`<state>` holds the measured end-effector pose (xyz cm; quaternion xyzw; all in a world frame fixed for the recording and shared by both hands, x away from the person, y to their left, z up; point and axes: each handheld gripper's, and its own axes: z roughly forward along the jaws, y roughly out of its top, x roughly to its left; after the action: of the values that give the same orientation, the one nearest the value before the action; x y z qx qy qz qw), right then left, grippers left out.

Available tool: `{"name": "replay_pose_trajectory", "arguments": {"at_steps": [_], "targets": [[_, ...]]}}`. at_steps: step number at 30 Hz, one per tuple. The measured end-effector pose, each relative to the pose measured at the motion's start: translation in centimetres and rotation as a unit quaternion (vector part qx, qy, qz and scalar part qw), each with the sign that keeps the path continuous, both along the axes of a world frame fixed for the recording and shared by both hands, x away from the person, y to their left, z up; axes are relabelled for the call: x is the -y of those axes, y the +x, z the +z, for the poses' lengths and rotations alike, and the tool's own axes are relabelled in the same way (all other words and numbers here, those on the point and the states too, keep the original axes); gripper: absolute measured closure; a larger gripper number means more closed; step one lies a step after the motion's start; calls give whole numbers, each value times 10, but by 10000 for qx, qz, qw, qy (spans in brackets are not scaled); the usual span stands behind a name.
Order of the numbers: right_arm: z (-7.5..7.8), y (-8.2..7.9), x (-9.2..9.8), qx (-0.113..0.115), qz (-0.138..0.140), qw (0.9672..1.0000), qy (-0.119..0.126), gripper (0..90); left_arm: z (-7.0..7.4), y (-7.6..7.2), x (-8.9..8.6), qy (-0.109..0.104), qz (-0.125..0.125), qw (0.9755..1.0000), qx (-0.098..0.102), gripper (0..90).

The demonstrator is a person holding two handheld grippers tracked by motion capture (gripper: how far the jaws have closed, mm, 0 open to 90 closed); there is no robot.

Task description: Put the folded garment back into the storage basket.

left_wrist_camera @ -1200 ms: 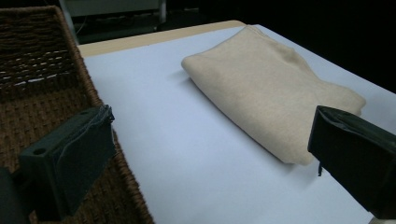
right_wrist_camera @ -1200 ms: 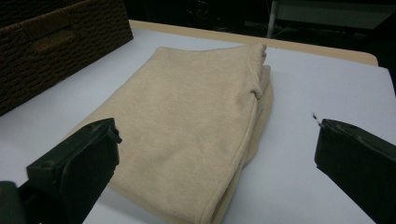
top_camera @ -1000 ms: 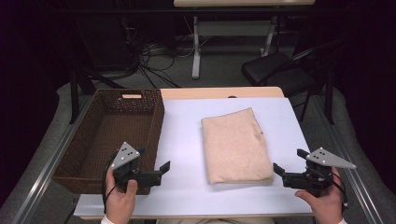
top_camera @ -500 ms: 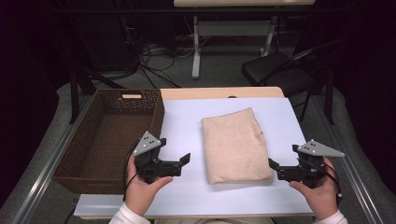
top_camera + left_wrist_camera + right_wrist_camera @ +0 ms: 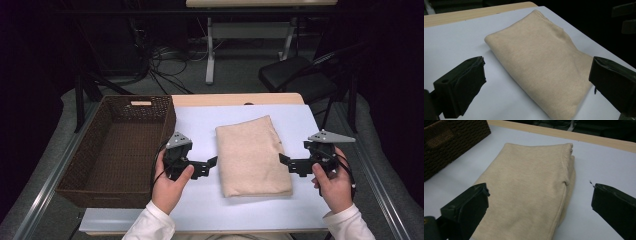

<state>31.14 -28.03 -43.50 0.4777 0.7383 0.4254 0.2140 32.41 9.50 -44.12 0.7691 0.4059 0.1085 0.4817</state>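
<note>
A folded beige cloth (image 5: pixel 252 155) lies flat in the middle of the white table (image 5: pixel 200 125). My left gripper (image 5: pixel 210 166) hovers just left of the cloth's near half, open, jaws pointing right at it. Just right of the cloth my right gripper (image 5: pixel 287 165) is open too, pointing left at its edge. In the left gripper view the cloth (image 5: pixel 541 65) stretches away between the spread jaws of the left gripper (image 5: pixel 537 67). The right gripper view has the cloth (image 5: pixel 529 190) and its folded edge between the wide jaws of the right gripper (image 5: pixel 540 191). Nothing is held.
A dark brown wicker basket (image 5: pixel 167 125), with nothing in it, stands along the table's left side, and its wall (image 5: pixel 449 142) appears in the right gripper view. A black chair (image 5: pixel 295 75) and cables sit on the floor beyond the wooden far edge (image 5: pixel 235 99).
Both grippers have moved in toward the cloth: the left one right and forward from the basket's near corner, the right one slightly left. The cloth has not moved.
</note>
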Motion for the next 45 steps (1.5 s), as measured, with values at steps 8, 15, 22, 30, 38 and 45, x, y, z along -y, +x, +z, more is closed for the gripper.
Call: {"name": "replay_pose_trajectory", "arguments": {"at_steps": [8,15,22,30,38,45], "targets": [[2,20,-9,-41,57,9999,-76,8,-2,19,6,-179,208,9995,-136,5],[-1,39,-6,-383,55,9992,105,8,-4,35,13,-357,200,9987,-305,7],[-4,64,-2,-647,-178,9965,500,8,-6,49,27,-138,171,9994,-262,16],[-16,76,-3,-794,-294,9958,336,4,-14,61,43,-141,133,9987,-476,16],[-28,81,-7,-915,-182,9949,374,4,-30,74,51,-103,216,9967,-777,15],[-42,89,-4,-1184,-326,9919,318,7,-48,85,57,-252,354,9931,-1089,16]]}}
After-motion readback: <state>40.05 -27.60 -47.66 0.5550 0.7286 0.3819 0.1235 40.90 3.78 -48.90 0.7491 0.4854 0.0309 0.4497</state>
